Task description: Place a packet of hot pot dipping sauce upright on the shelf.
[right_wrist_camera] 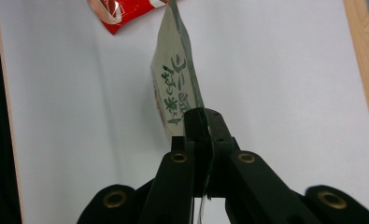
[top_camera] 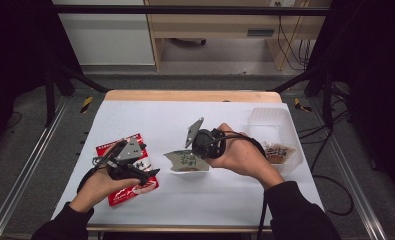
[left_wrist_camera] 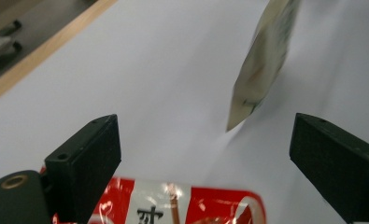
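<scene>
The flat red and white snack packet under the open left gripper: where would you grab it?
Probably by its near short edge, from above. The red and white foil snack packet lies flat on the white table, so one jaw must slip under an edge. The left gripper hangs open right over that edge.

From my high view the white desk (top_camera: 135,115) is brightly lit from above while the room around it falls dark, and the picture is soft and grainy. In my left gripper view the jaws and the pale packet (left_wrist_camera: 261,60) are blurred, and glare glints off the red packet (left_wrist_camera: 182,210). My right gripper view is sharper, with a soft shadow under that pale packet.
</scene>
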